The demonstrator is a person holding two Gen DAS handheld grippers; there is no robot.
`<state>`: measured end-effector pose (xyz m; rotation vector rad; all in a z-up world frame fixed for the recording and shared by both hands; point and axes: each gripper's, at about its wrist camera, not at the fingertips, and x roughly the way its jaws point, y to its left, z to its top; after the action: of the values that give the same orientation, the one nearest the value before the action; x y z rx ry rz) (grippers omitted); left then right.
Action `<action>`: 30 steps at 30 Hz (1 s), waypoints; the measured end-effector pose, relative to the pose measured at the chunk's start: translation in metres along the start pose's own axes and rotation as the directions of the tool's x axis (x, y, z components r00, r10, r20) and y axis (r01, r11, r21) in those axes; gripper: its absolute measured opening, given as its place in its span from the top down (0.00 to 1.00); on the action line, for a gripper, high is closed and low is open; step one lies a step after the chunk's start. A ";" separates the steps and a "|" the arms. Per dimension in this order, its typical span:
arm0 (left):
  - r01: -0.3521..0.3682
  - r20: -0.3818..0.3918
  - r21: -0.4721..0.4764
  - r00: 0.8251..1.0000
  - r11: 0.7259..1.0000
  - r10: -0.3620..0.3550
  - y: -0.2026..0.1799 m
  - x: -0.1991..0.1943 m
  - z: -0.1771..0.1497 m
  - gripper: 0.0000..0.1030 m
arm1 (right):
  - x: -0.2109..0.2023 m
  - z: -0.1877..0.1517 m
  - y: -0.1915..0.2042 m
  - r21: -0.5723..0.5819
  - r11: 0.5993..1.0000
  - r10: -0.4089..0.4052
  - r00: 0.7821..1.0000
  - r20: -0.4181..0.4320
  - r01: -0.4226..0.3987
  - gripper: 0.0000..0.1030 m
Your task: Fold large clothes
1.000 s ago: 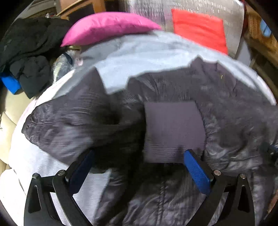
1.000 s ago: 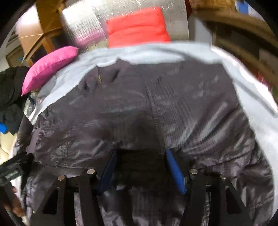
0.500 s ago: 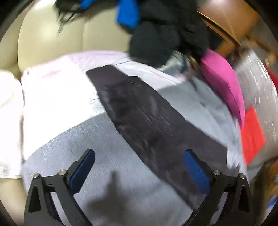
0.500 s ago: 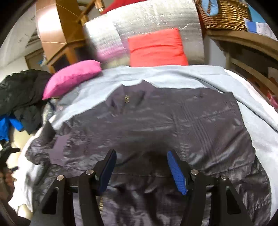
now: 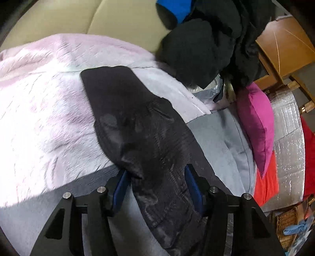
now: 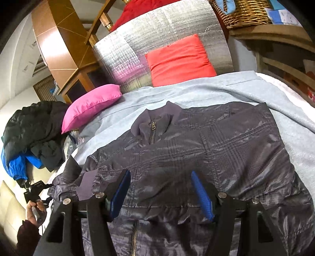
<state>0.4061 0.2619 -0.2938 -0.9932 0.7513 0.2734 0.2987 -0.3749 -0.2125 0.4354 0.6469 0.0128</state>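
Observation:
A large dark grey quilted jacket [image 6: 206, 149] lies flat, zip side up, on a bed covered by a grey blanket [image 6: 216, 88]. Its left sleeve [image 5: 137, 130] stretches out over a pink blanket [image 5: 39, 118]. My left gripper [image 5: 155, 183] straddles this sleeve, blue pads on either side of the fabric, jaws partly closed around it. My right gripper [image 6: 161, 189] is open just above the jacket's lower front, holding nothing. The left gripper also shows in the right wrist view [image 6: 37, 189], held by a hand at the sleeve's end.
A pink pillow [image 6: 90, 104] and a red pillow [image 6: 179, 61] lie at the bed's head against a silver foil panel [image 6: 149, 39]. A heap of black and blue clothes [image 5: 206, 39] sits on a beige sofa [image 5: 108, 19]. A wicker basket [image 6: 242, 11] stands on a shelf.
My left gripper swung from the jacket body out to the left sleeve and its jaws narrowed around the sleeve. My right gripper pulled back and up, showing the whole jacket.

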 end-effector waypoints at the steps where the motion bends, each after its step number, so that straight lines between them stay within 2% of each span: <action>1: -0.010 0.001 0.007 1.000 1.000 0.010 -0.001 0.003 0.001 0.66 | 0.000 0.000 -0.001 0.002 1.000 -0.009 1.000 0.004 0.009 0.35; 2: -0.027 -0.005 0.012 1.000 1.000 0.027 -0.001 0.006 0.002 0.83 | -0.001 0.000 -0.002 0.006 1.000 -0.019 1.000 0.009 0.019 0.36; 3: -0.036 -0.011 0.010 0.999 0.999 0.036 -0.001 0.008 0.001 0.84 | -0.001 0.001 -0.003 0.014 1.000 -0.022 1.000 0.015 0.022 0.37; 5: -0.026 0.015 0.015 1.000 1.000 0.026 -0.002 0.000 -0.001 0.89 | -0.004 0.003 -0.004 0.017 0.999 -0.035 0.999 0.026 0.035 0.55; 7: -0.025 0.054 0.063 0.998 0.998 0.022 -0.018 -0.011 -0.005 0.91 | -0.009 0.004 -0.006 0.023 0.998 -0.052 0.998 0.046 0.051 0.59; 10: 0.011 0.135 0.220 0.990 0.975 -0.042 -0.070 -0.042 -0.025 0.91 | -0.017 0.007 -0.011 0.054 0.998 -0.044 0.997 0.064 0.040 0.61; 12: 0.057 0.156 0.346 0.981 0.936 -0.117 -0.111 -0.063 -0.052 0.91 | -0.024 0.010 -0.016 0.073 0.996 -0.047 0.996 0.082 0.041 0.61; 14: 0.115 0.135 0.473 0.970 0.874 -0.200 -0.153 -0.078 -0.088 0.92 | -0.033 0.012 -0.023 0.096 0.994 -0.057 0.993 0.105 0.047 0.61; 17: 0.199 0.048 0.651 0.952 0.733 -0.301 -0.213 -0.092 -0.157 0.92 | -0.046 0.015 -0.038 0.156 0.987 -0.061 0.990 0.127 0.041 0.61; 19: 0.291 -0.062 0.727 0.930 0.622 -0.363 -0.246 -0.097 -0.209 0.92 | -0.054 0.017 -0.047 0.188 0.981 -0.071 0.987 0.141 0.043 0.61; 20: 0.331 -0.121 0.754 0.919 0.567 -0.375 -0.260 -0.097 -0.235 0.92 | -0.058 0.018 -0.054 0.207 0.977 -0.073 0.986 0.148 0.042 0.61; 22: 0.384 -0.215 0.790 0.904 0.479 -0.369 -0.282 -0.092 -0.282 0.92 | -0.064 0.020 -0.065 0.238 0.971 -0.077 0.985 0.155 0.038 0.61; 24: 0.425 -0.298 0.803 0.893 0.418 -0.336 -0.294 -0.080 -0.319 0.92 | -0.068 0.021 -0.077 0.264 0.963 -0.091 0.983 0.159 0.046 0.61; 25: 0.444 -0.348 0.809 0.890 0.386 -0.293 -0.300 -0.069 -0.344 0.91 | -0.069 0.021 -0.081 0.274 0.960 -0.097 0.983 0.158 0.051 0.61; 27: 0.463 -0.420 0.811 0.886 0.359 -0.194 -0.307 -0.048 -0.375 0.89 | -0.071 0.021 -0.096 0.310 0.950 -0.098 0.985 0.145 0.049 0.61; 28: 0.473 -0.463 0.808 0.878 0.350 -0.118 -0.308 -0.034 -0.391 0.82 | -0.071 0.020 -0.100 0.323 0.945 -0.094 0.986 0.135 0.046 0.60; 30: 0.480 -0.505 0.809 0.863 0.339 -0.018 -0.306 -0.021 -0.409 0.67 | -0.071 0.019 -0.113 0.367 0.930 -0.074 0.992 0.106 0.031 0.52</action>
<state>0.3707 -0.2416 -0.2111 -0.0093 0.9373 -0.6689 0.2397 -0.4952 -0.2024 0.7728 0.5435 -0.1865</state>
